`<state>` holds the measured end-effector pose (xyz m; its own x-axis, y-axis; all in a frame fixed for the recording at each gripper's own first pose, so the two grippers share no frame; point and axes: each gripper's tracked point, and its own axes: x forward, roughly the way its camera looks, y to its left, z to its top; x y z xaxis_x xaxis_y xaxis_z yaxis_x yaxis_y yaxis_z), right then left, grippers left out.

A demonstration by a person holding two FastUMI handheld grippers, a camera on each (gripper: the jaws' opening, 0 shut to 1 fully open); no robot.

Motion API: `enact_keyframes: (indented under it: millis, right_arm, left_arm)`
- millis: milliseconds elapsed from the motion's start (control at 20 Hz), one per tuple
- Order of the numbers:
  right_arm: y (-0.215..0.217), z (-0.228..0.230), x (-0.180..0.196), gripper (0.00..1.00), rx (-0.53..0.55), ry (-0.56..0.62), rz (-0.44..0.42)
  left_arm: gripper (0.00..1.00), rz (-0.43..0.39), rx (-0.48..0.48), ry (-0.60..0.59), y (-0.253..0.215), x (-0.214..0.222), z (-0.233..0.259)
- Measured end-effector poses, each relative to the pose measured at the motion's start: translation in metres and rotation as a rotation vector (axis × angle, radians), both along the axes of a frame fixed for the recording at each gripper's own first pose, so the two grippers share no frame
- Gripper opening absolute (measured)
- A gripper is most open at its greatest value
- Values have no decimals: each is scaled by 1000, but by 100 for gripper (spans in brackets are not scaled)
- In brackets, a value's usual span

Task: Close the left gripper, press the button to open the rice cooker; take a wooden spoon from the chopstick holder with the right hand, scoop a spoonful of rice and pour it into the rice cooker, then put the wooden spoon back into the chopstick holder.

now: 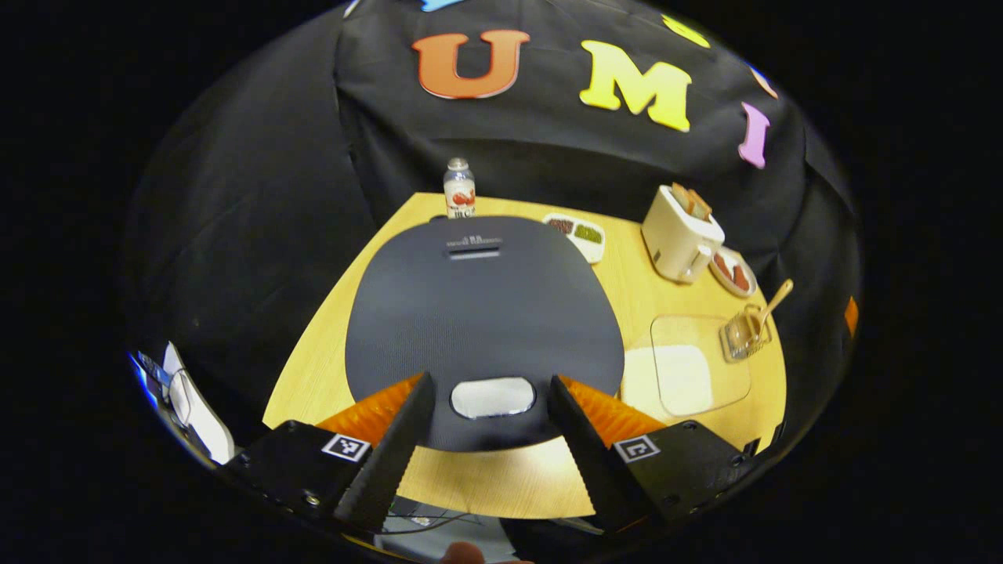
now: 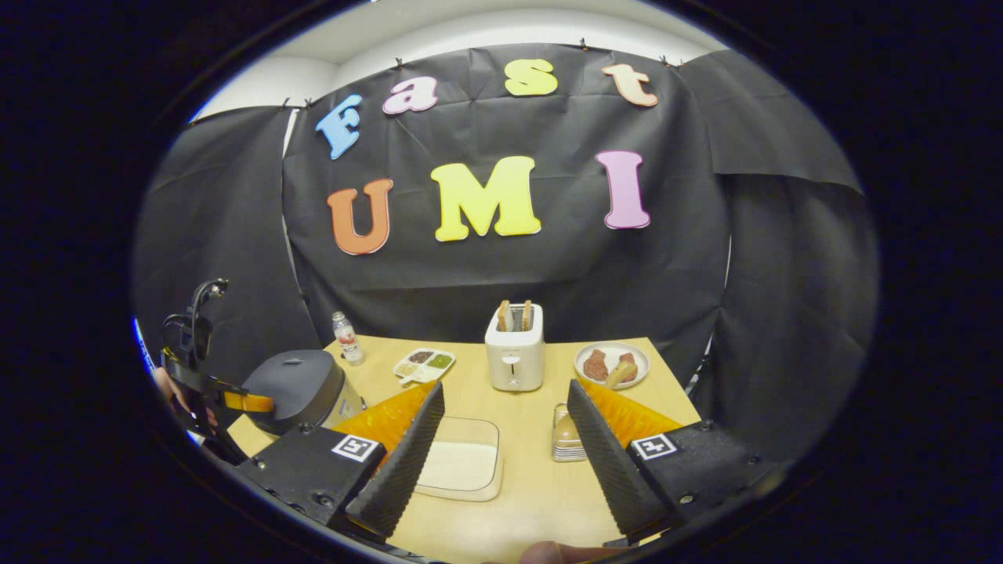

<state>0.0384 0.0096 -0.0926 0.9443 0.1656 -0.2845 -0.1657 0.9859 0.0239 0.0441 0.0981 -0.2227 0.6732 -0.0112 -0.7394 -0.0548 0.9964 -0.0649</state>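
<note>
The rice cooker (image 1: 482, 313) lies just under my left gripper (image 1: 490, 384), its dark grey lid down. Its silver button (image 1: 492, 397) sits between the two spread fingers, and the gripper is open. The wooden spoon (image 1: 776, 301) stands in the clear chopstick holder (image 1: 744, 333) at the right. A clear square box of white rice (image 1: 689, 364) sits beside the holder. My right gripper (image 2: 505, 388) is open and holds nothing, above the table's near side. The rice box (image 2: 462, 462) is under it, and the holder (image 2: 564, 435) is partly behind its right finger. The rice cooker (image 2: 302, 388) stands at the left.
A white toaster (image 2: 515, 352) with bread stands at the back middle of the wooden table (image 2: 533, 501). A plate of food (image 2: 611, 364) is to its right. A divided dish (image 2: 424, 364) and a small bottle (image 2: 345, 338) are to its left.
</note>
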Motion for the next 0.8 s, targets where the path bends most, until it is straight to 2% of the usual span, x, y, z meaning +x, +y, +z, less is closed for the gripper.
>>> enact_keyframes:
  millis: [200, 400, 500, 550, 650, 800]
  right_arm:
    - [13, -2, 8, 100, 6, 1, 43]
    - [8, -2, 28, 100, 22, -7, 48]
    - [8, -6, 37, 99, 32, -2, 66]
    - [6, -6, 41, 100, 35, -3, 77]
    - [2, -5, 49, 100, 48, -12, 96]
    - [0, -8, 53, 100, 71, 7, 114]
  left_arm:
    - [98, 20, -3, 1, -1, 0, 0]
    - [98, 94, 9, -12, 2, 3, 6]
    - [100, 149, -37, -22, -5, 6, 11]
    - [96, 169, -68, -27, -10, 6, 15]
    - [96, 209, -70, -84, -14, 10, 36]
    - [95, 177, -21, -209, -35, 12, 79]
